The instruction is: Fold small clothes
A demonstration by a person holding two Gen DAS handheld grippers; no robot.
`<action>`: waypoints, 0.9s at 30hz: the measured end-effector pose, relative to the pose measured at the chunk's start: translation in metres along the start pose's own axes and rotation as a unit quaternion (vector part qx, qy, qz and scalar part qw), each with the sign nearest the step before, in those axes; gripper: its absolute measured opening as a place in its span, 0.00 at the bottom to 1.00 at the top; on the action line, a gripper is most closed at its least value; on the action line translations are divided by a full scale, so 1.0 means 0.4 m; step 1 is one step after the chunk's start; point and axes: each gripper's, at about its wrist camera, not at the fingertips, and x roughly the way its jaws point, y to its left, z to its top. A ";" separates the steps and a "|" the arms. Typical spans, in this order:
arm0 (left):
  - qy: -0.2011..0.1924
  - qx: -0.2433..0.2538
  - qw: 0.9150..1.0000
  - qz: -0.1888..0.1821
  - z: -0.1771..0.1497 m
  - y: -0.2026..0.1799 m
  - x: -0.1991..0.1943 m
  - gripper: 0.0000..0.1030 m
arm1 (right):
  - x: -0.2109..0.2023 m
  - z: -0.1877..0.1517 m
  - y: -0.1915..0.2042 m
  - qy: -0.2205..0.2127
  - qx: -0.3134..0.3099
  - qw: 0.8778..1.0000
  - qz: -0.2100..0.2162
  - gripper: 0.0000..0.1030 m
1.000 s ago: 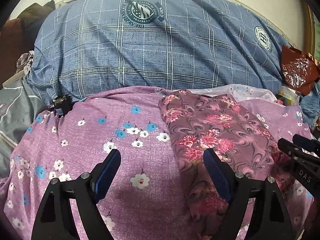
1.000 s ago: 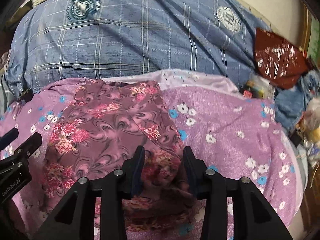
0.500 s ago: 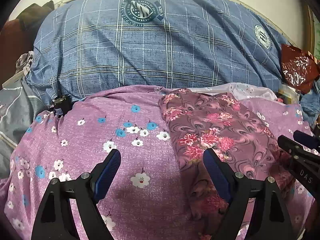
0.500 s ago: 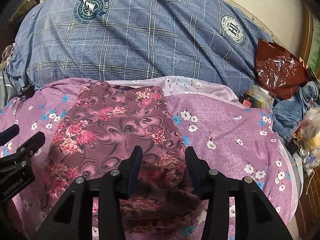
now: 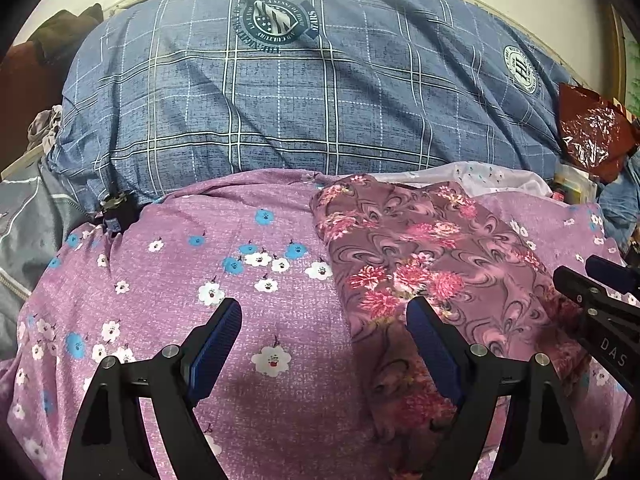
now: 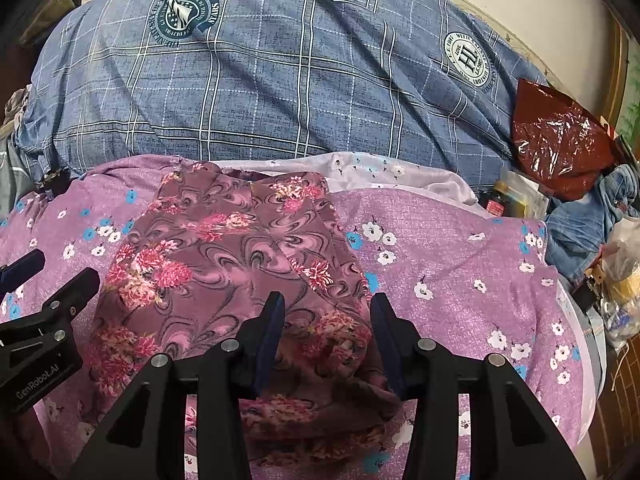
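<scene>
Lettering "GenRobot.AI" marks left gripper [image 6: 24,276]; "DAS" marks right gripper [image 5: 600,280].

"GenRobot.AI" is printed on the left gripper [image 6: 38,284]; "DAS" on the right gripper [image 5: 600,284]; "HL" in a round badge [image 6: 468,59] on the blue quilt [image 6: 280,80].

Under my grippers is a bed spread with a purple floral sheet [image 5: 248,280]; small white and blue flowers dot it; on it lies a mauve garment [image 6: 224,256] with pink flower clusters and swirls, flat, its near end bunched; a pale white floral cloth [image 6: 384,176] lies at the sheet's far edge, touching the garment's top; behind, a big blue plaid quilt [image 5: 304,112] heaps up, touching the sheet's far edge.
</scene>
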 end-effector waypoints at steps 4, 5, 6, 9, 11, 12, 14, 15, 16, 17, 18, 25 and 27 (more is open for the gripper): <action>0.001 0.001 1.000 -0.001 0.000 -0.004 0.004 0.82 | 0.001 -0.002 -0.001 0.001 0.000 1.000 -0.001 0.45; 0.001 0.001 1.000 -0.002 -0.001 -0.004 0.004 0.82 | 0.001 -0.003 -0.003 0.001 0.000 1.000 -0.002 0.45; 0.002 0.001 1.000 -0.002 -0.001 -0.006 0.005 0.82 | 0.002 -0.004 -0.005 0.001 0.001 1.000 -0.003 0.45; 0.003 0.004 1.000 -0.003 -0.001 -0.011 0.009 0.82 | 0.003 -0.004 -0.008 0.002 0.002 1.000 -0.004 0.45; 0.003 0.005 1.000 -0.003 -0.002 -0.014 0.010 0.82 | 0.003 -0.005 -0.010 0.003 0.002 1.000 -0.005 0.45; 0.003 0.006 1.000 -0.003 -0.002 -0.016 0.012 0.82 | 0.004 -0.005 -0.010 0.003 0.002 1.000 -0.005 0.45; 0.004 0.007 1.000 -0.004 -0.003 -0.018 0.015 0.82 | 0.004 -0.006 -0.011 0.004 0.002 1.000 -0.005 0.45; 0.005 0.007 1.000 -0.005 -0.003 -0.020 0.016 0.82 | 0.005 -0.006 -0.012 0.004 0.002 1.000 -0.005 0.45; 0.006 0.008 1.000 -0.005 -0.002 -0.021 0.018 0.82 | 0.005 -0.007 -0.013 0.004 0.003 1.000 -0.005 0.45; 0.007 0.009 1.000 -0.007 -0.003 -0.024 0.020 0.82 | 0.007 -0.007 -0.014 0.006 0.003 1.000 -0.005 0.45; 0.008 0.010 1.000 -0.008 -0.003 -0.026 0.021 0.82 | 0.009 -0.008 -0.016 0.008 0.003 1.000 -0.005 0.45; 0.025 0.025 0.999 -0.009 -0.001 -0.041 0.044 0.82 | 0.042 -0.025 -0.039 0.039 0.016 0.999 0.008 0.45; 0.030 0.009 0.999 -0.019 0.015 -0.023 0.052 0.82 | 0.053 -0.018 -0.066 0.046 0.034 0.997 0.051 0.46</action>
